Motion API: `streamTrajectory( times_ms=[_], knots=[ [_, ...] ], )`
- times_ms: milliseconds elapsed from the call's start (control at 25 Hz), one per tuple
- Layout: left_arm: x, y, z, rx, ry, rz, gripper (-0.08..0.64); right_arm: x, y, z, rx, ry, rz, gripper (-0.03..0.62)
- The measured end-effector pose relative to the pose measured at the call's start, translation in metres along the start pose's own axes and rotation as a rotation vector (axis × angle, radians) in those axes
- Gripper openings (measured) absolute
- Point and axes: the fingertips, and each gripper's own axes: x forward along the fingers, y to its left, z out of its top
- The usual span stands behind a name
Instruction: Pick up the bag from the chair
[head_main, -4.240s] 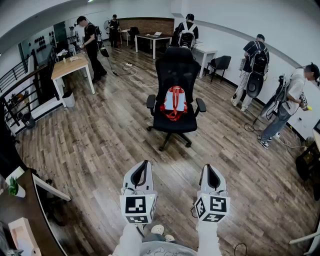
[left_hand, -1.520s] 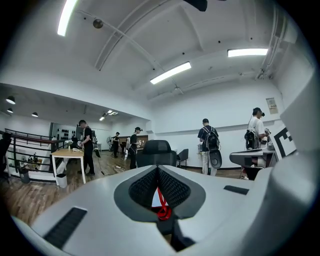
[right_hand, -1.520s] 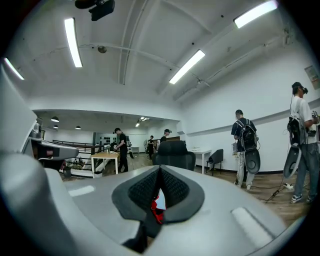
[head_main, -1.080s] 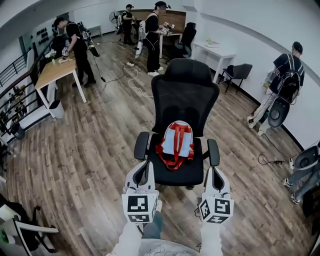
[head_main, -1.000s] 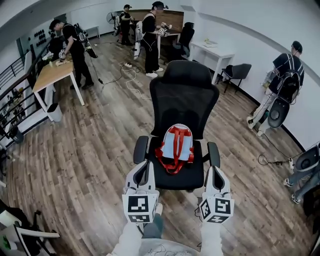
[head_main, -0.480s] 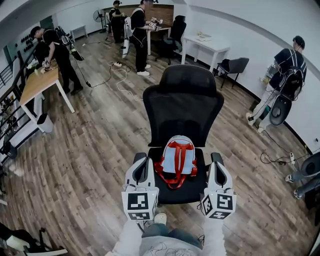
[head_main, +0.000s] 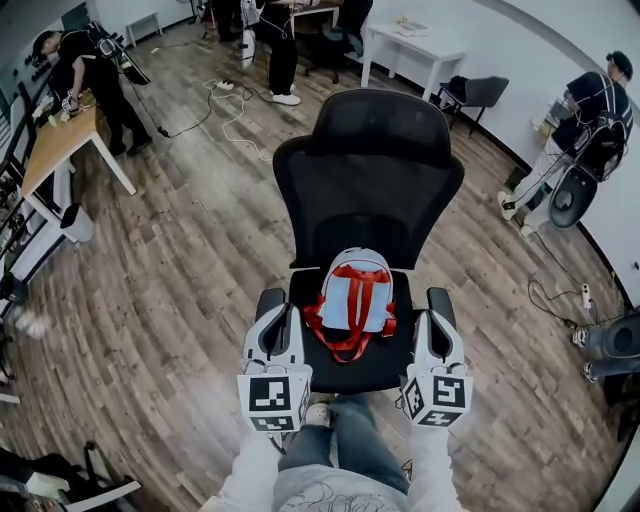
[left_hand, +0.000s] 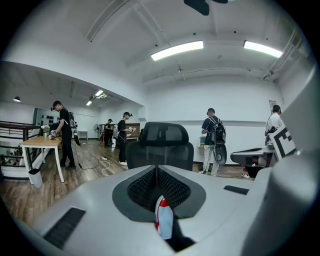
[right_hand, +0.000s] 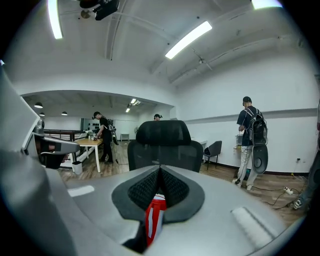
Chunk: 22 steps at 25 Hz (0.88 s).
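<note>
Presently, the bag (head_main: 353, 298), pale blue with red straps, sits on the seat of the black chair (head_main: 372, 175), propped against the backrest. The left gripper (head_main: 277, 318) has its jaws pressed together with nothing pinched. In the head view it is at the left-hand armrest (head_main: 267, 298), apart from the bag. The right gripper (head_main: 433, 322) is likewise closed on nothing, at the right-hand armrest (head_main: 441, 298). Neither touches the bag. A person (head_main: 88, 78) stands by a wooden table (head_main: 48, 150), well apart from the chair.
</note>
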Motion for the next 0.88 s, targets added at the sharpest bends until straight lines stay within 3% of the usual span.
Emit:
streamTrajectory(
  times_ms=[480, 720, 880],
  knots=[
    [0.114, -0.001, -0.094, 0.020, 0.193, 0.008, 0.012, 0.111, -0.034, -0.089, -0.071, 0.158, 0.129, 0.009],
    [0.162, -0.004, -0.165, 0.009, 0.324, -0.025, 0.095, 0.156, -0.050, -0.147, -0.096, 0.233, 0.192, 0.009],
    [0.191, -0.002, -0.204, -0.012, 0.368, -0.064, 0.128, 0.182, -0.051, -0.182, -0.087, 0.289, 0.243, 0.081]
  ],
)
